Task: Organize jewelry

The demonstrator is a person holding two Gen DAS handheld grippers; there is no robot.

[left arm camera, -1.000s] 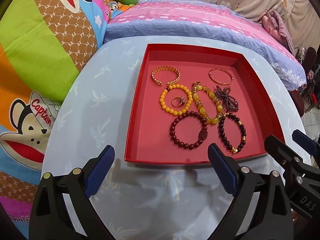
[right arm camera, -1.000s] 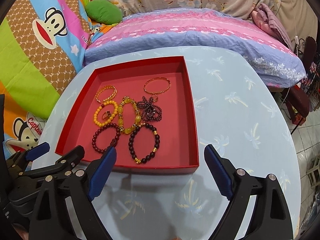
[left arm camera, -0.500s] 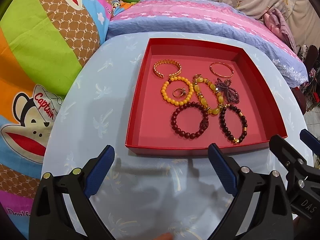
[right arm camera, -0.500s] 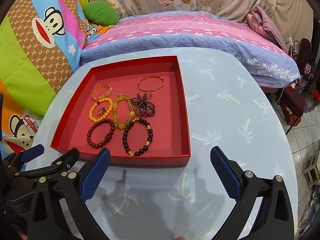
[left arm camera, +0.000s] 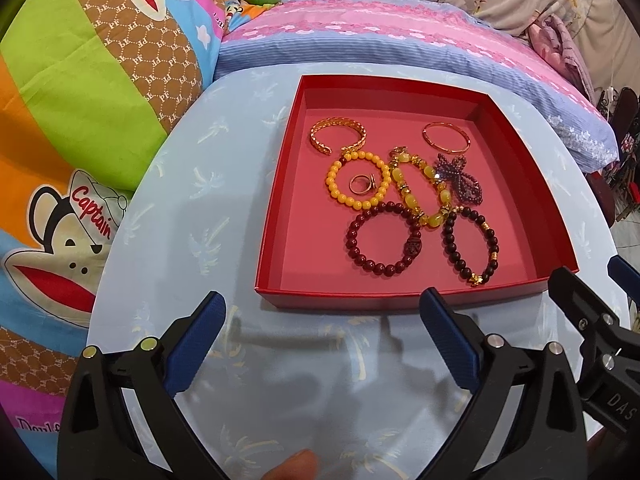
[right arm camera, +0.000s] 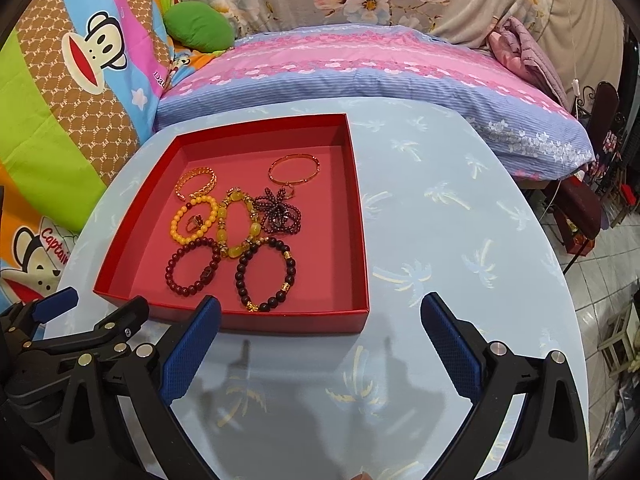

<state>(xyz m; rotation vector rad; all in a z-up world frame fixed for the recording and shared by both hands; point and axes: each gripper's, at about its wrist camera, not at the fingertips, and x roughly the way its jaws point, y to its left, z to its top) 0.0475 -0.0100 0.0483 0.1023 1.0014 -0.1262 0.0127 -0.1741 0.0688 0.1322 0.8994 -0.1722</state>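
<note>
Both tongs, left gripper [left arm camera: 322,344] and right gripper [right arm camera: 320,346], hang wide open and empty short of the red tray [left arm camera: 276,216], whose light, slippery, probably elastic beaded bracelets [left arm camera: 382,240] cluster toward 3 o'clock, best pinched across one bead strand.

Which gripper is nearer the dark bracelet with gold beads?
Right, narrowly. The dark bracelet lies just beyond the right gripper's left finger; from the left gripper it sits farther off, past its right finger.
</note>
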